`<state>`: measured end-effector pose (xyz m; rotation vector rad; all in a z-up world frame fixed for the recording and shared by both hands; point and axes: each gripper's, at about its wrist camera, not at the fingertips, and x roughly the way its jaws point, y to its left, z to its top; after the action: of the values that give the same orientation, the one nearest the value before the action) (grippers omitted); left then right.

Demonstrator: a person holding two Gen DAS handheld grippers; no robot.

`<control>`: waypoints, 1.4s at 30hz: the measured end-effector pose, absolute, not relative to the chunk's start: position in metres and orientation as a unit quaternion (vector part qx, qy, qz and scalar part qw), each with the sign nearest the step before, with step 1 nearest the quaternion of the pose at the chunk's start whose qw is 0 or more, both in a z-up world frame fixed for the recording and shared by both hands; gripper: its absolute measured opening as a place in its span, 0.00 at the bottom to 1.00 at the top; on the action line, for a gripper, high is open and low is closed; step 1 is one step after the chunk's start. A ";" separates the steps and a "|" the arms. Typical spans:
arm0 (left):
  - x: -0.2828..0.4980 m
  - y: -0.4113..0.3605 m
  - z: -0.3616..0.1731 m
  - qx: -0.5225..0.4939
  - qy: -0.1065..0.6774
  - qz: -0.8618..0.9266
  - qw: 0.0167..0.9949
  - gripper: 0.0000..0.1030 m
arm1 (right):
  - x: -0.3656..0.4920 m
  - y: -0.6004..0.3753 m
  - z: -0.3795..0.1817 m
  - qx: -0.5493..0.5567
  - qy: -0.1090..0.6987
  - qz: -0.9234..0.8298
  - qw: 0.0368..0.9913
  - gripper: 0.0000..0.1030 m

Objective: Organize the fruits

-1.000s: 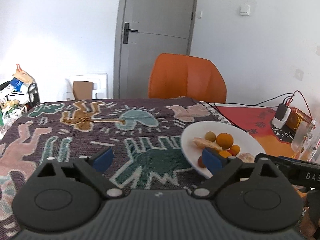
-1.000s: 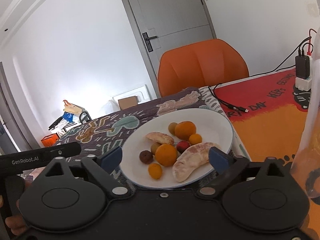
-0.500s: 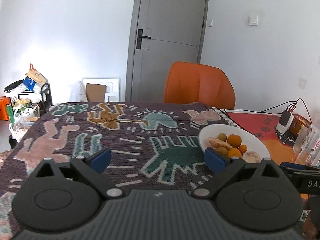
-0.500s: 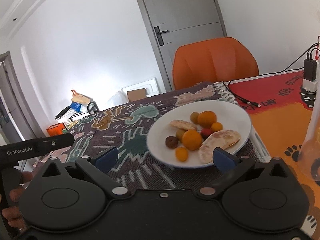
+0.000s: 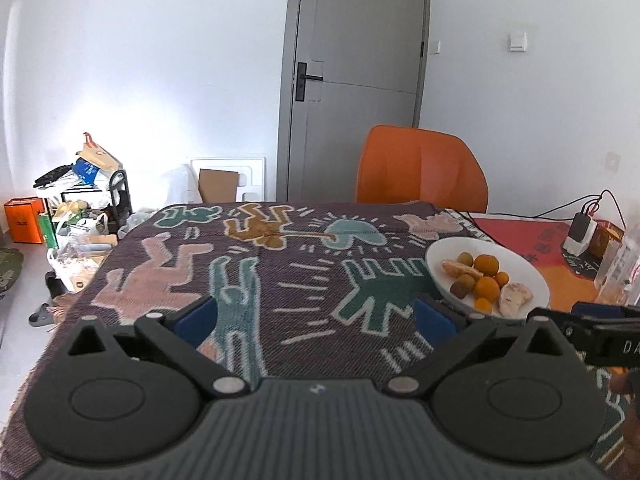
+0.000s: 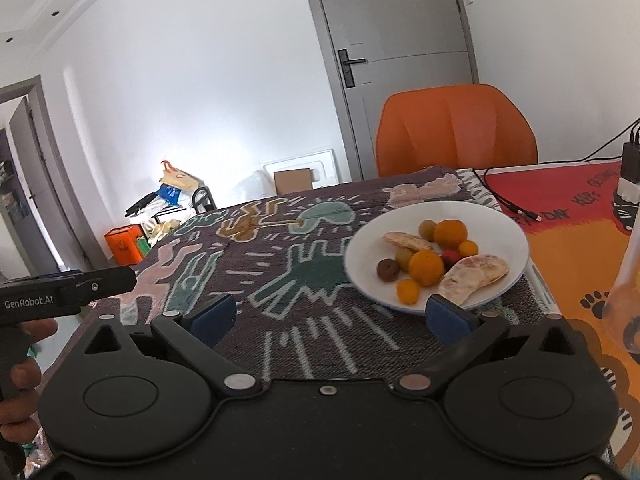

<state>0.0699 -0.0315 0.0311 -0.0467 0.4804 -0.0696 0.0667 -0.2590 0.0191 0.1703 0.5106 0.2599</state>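
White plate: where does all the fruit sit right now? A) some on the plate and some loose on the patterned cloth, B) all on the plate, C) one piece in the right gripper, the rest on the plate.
B: every fruit lies on the white plate; the right gripper and left gripper are open and hold nothing.

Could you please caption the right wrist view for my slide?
Open right claw faces a white plate of fruit on the patterned tablecloth.

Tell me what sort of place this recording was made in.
Most likely a room in a home, used for dining or everyday living. A table under a patterned cloth holds a white plate of fruit, an orange chair stands behind it, and household clutter sits against the wall.
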 end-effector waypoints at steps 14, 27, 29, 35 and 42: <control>0.025 -0.007 0.030 -0.007 0.236 -0.022 0.972 1.00 | 0.034 -0.231 0.026 0.080 0.252 0.147 0.953 1.00; -0.009 0.002 0.035 0.006 0.238 -0.014 0.971 1.00 | 0.004 -0.228 0.029 0.075 0.244 0.150 0.955 1.00; -0.014 0.002 0.036 0.008 0.234 -0.016 0.972 1.00 | 0.000 -0.230 0.029 0.081 0.244 0.147 0.955 1.00; -0.018 0.003 0.033 0.005 0.235 -0.015 0.972 1.00 | -0.010 -0.232 0.029 0.080 0.243 0.139 0.957 1.00; -0.017 0.001 0.028 0.002 0.242 -0.021 0.970 1.00 | -0.013 -0.227 0.029 0.073 0.243 0.143 0.957 1.00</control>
<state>-0.0172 0.0013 0.0280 0.0034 0.4880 -0.0425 -0.0130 -0.2269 0.0290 0.1479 0.4926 0.2904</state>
